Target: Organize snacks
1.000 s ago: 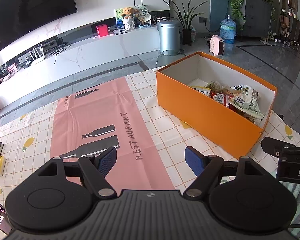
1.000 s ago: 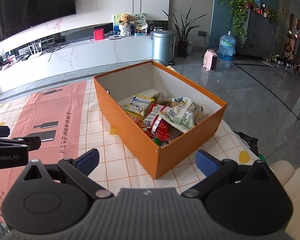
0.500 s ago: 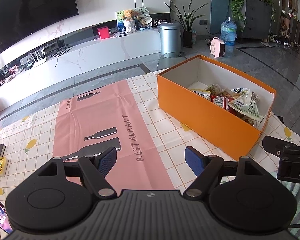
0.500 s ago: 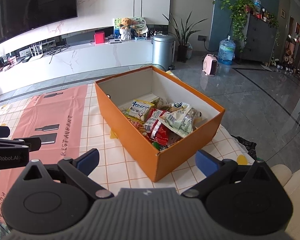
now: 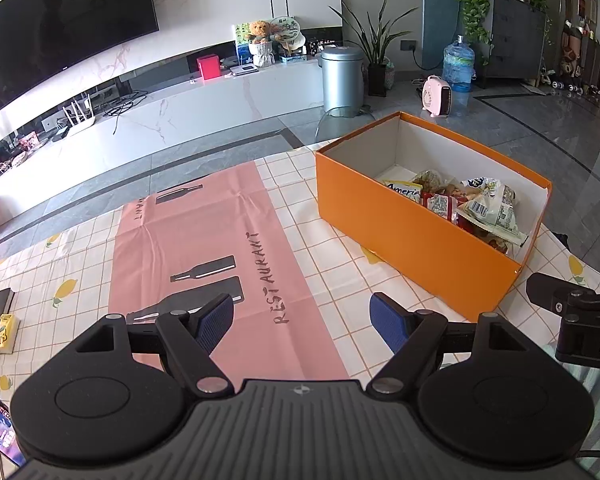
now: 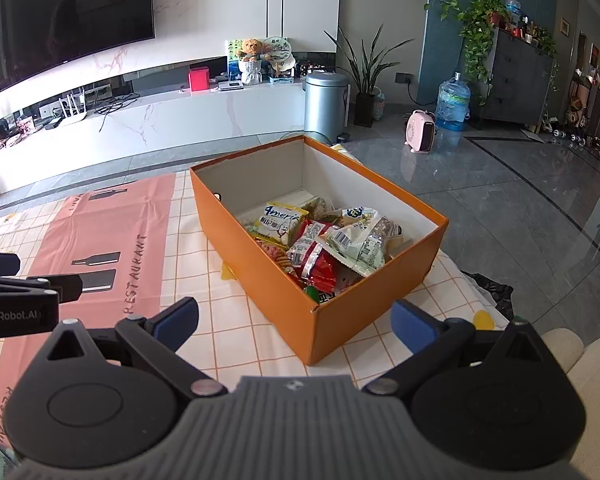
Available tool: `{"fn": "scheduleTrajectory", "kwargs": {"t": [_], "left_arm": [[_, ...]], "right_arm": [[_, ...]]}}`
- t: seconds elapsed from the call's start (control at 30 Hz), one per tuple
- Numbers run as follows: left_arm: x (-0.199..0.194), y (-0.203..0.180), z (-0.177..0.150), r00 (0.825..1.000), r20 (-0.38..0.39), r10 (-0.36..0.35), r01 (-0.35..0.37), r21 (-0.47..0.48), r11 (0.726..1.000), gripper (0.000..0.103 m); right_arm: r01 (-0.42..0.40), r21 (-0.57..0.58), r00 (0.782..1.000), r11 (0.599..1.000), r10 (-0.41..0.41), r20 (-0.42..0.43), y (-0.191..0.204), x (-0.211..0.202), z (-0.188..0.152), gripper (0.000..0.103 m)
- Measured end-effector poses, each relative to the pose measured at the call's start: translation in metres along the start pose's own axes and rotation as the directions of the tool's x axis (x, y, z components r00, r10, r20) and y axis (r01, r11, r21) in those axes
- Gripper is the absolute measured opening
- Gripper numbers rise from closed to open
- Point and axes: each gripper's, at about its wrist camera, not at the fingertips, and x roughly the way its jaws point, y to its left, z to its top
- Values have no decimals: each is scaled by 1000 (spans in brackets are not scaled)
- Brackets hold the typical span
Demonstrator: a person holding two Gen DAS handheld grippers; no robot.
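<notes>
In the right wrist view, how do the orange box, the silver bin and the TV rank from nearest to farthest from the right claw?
1. Orange box: on the table, just ahead.
2. Silver bin: on the floor, beyond the box.
3. TV: on the far wall, upper left.

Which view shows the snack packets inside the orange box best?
The right wrist view: it looks down into the box, showing the snack packets spread across its floor. In the left wrist view the box's near wall hides their lower parts; only the tops show.

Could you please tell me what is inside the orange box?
The orange box holds piled snack packets: a yellow one, a red one, a pale green one. Anything beneath them is covered.
</notes>
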Motion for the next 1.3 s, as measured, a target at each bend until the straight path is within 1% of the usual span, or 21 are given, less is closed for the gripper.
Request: {"fn": "scheduleTrajectory", "kwargs": {"t": [1.3], "left_arm": [[-4, -2, -1, 1000, 0, 5, -5, -3, 1000, 91]], "right_arm": [[-1, 9, 1000, 1000, 1, 9, 2, -5, 1, 99]]}}
